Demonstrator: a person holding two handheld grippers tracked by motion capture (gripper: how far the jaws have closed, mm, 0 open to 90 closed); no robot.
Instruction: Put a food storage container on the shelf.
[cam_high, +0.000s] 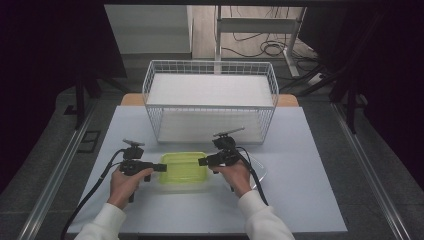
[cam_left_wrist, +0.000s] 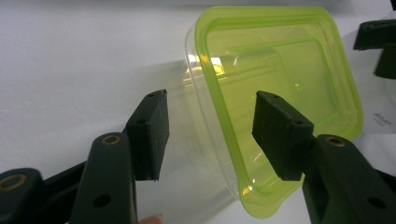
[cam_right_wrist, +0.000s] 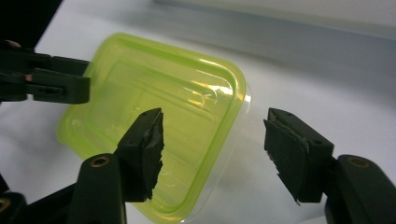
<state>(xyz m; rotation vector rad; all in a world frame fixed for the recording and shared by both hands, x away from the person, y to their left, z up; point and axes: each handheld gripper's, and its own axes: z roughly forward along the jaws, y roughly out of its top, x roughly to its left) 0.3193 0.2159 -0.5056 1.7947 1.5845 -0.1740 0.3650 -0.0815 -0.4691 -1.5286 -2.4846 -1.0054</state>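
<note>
High view: both tongs (left (cam_high: 161, 167), right (cam_high: 202, 161)) part-open, straddling the green-lidded container's (cam_high: 183, 168) opposite edges, gripping nothing; uneven closing could skew it.

White sleeves — black tongs (cam_high: 161, 167) (brass-ringed screw holes) — black trailing cables.

Beyond the work we see a white wire basket (cam_high: 210, 100) standing at the far side of the pale table (cam_high: 310, 200), with cables (cam_high: 265, 47) on the floor behind it.
</note>
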